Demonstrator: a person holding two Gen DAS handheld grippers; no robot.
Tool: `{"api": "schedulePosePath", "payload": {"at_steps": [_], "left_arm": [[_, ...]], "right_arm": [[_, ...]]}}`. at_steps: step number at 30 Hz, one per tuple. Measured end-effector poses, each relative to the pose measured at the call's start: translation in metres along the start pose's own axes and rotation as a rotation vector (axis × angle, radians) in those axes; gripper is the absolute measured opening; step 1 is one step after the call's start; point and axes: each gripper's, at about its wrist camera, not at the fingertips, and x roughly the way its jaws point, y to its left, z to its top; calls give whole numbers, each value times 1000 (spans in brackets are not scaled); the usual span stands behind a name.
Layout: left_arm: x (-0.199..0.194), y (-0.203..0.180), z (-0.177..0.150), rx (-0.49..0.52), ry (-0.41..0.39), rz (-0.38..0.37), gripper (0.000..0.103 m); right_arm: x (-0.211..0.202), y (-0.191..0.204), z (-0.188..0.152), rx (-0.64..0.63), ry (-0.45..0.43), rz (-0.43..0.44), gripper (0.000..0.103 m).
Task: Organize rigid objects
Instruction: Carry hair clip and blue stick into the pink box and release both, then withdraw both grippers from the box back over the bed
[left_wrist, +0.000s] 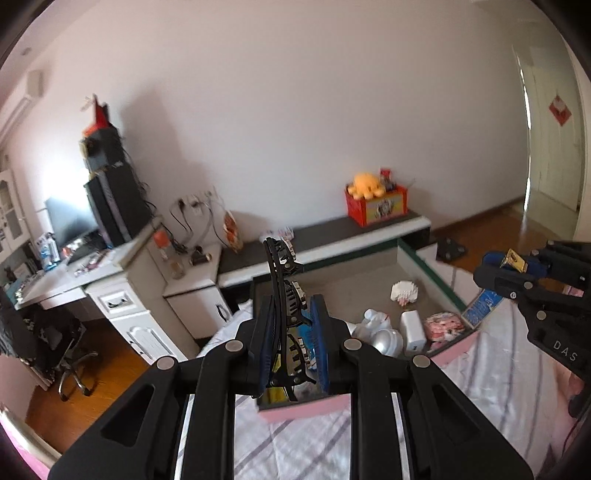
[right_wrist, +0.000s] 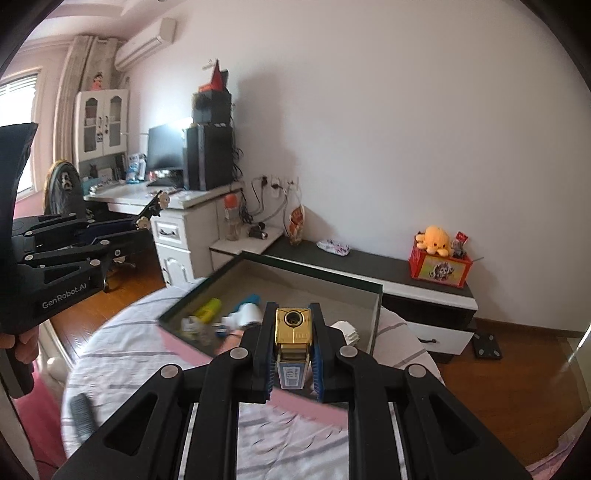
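Note:
My left gripper (left_wrist: 291, 325) is shut on a black hair claw clip (left_wrist: 286, 291) that stands upright between the blue pads, held above the near corner of an open box (left_wrist: 432, 275) with a grey inside and pink outer wall. My right gripper (right_wrist: 291, 343) is shut on a gold and blue lighter (right_wrist: 291, 332), held above the same box (right_wrist: 375, 310). The right gripper with the lighter also shows in the left wrist view (left_wrist: 517, 264), right of the box. The left gripper shows at the left of the right wrist view (right_wrist: 151, 214).
The box lies on a bed with a striped sheet (left_wrist: 295, 443) and holds a white figurine (left_wrist: 380, 332), a white charger (left_wrist: 412, 328), a yellow item (right_wrist: 207, 308) and others. Beyond stand a low bench (right_wrist: 369, 266) with a red toy box (right_wrist: 439, 267), and a desk (right_wrist: 155, 195).

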Motion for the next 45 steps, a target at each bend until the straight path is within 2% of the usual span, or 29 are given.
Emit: {"api": "schedulePosePath", "payload": {"at_steps": [5, 7, 9, 18, 20, 21, 23, 25, 27, 29, 30, 32, 35, 38, 39, 41, 45], "left_arm": [[61, -15, -5, 32, 113, -33, 19], [83, -18, -9, 23, 151, -74, 19], [101, -23, -16, 38, 196, -57, 19], [127, -23, -37, 6, 271, -62, 22], [125, -21, -38, -4, 271, -49, 27], [121, -20, -38, -13, 264, -53, 32], [111, -16, -37, -37, 240, -76, 61], [93, -12, -34, -45, 196, -68, 71], [73, -9, -32, -44, 164, -53, 79], [49, -4, -32, -56, 123, -13, 96], [30, -1, -33, -71, 83, 6, 98], [6, 4, -34, -94, 49, 22, 103], [-34, 10, -41, -134, -8, 69, 103], [-69, 15, -52, -165, -33, 104, 103], [-81, 16, -57, -176, -40, 119, 103], [-101, 16, -65, -185, -53, 149, 103], [-138, 17, -82, -211, -63, 163, 103]], "right_arm": [[53, -21, -8, 12, 84, -5, 15], [72, -28, -14, 17, 120, -5, 16], [86, -33, -19, 22, 148, -5, 16], [114, -35, -33, 20, 212, 11, 16], [115, -32, -35, 10, 222, 7, 16], [114, -31, -35, 13, 216, 6, 16], [108, -30, -35, 27, 210, 11, 24], [99, -28, -34, 33, 194, 6, 47], [85, -25, -31, 36, 171, -6, 58], [69, -23, -28, 52, 143, -7, 71], [58, -22, -26, 59, 124, -16, 82], [38, -19, -23, 69, 84, -34, 83], [6, -12, -21, 87, 31, -37, 84], [-25, -3, -20, 87, -17, -56, 95], [-38, 1, -19, 86, -37, -68, 103], [-56, 8, -21, 82, -65, -78, 103], [-90, 22, -26, 76, -93, -71, 103]]}}
